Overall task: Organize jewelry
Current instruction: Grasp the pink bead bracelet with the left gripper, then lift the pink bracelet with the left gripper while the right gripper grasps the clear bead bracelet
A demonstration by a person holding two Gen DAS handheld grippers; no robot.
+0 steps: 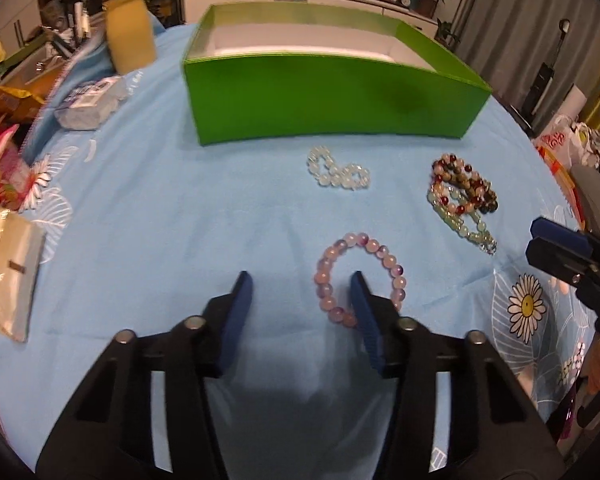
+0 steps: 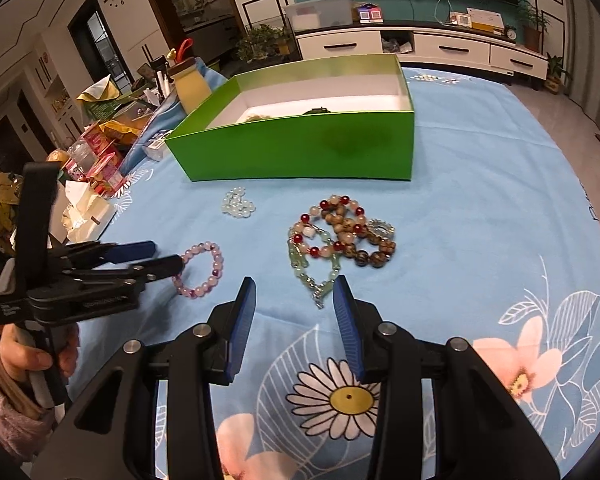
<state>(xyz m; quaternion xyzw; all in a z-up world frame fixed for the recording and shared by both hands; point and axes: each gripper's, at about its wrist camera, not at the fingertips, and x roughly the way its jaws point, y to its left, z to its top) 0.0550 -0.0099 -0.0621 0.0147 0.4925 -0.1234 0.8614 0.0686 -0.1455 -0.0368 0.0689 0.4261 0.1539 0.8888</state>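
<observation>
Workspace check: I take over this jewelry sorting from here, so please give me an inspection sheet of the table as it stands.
Surface: table under a light blue floral cloth.
Job's things: open green box at the back; pink bead bracelet, clear bead bracelet and a tangled pile of bracelets lie on the cloth in front of it.
Clutter: tissue pack, yellow jar, packets and boxes along the left edge.
Grippers: left gripper open, one finger inside the pink bead bracelet's ring, nothing pinched; right gripper open, short of the pile's clasp.
Cables: nothing seen on the table.
Surroundings: white TV cabinet, potted plants, wall clock.
</observation>
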